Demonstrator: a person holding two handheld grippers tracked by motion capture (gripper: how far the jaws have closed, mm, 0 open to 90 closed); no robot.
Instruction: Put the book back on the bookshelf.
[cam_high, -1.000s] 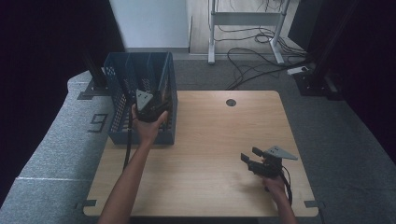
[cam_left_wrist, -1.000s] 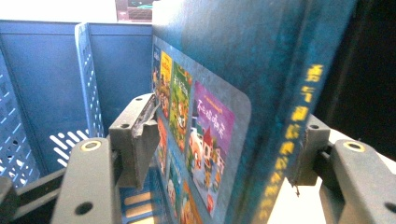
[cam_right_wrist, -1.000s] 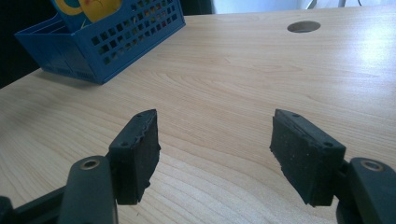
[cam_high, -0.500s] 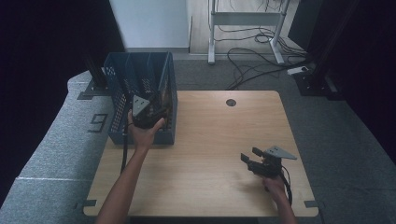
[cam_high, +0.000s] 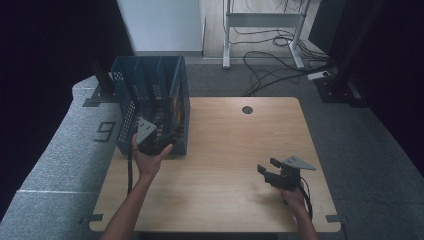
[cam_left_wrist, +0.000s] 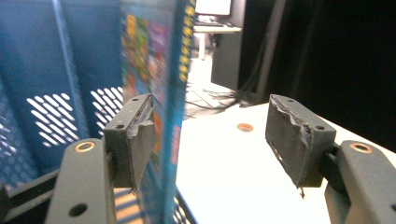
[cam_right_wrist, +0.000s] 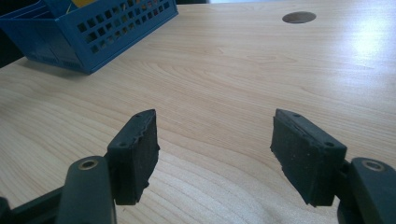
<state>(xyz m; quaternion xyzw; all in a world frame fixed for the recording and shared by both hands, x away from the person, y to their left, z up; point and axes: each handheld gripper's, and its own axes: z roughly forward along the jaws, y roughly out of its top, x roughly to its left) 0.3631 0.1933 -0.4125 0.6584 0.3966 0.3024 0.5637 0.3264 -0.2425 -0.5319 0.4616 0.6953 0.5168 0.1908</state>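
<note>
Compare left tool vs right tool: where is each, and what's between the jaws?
The left tool is at the blue crate, with a colourful book standing upright between its jaws, near the left one. The right tool sits low over bare table with nothing between its jaws. Both are open.

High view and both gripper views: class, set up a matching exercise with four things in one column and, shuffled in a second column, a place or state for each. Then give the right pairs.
Column one:
1. blue crate
2. left gripper
3. right gripper
4. round hole

Column two:
A. open, low over bare wood at the table's near right
B. stands at the table's left edge
C. in the tabletop near the far edge
D. open, with a colourful book's edge between its jaws

Pairs: 1-B, 2-D, 3-A, 4-C
</note>
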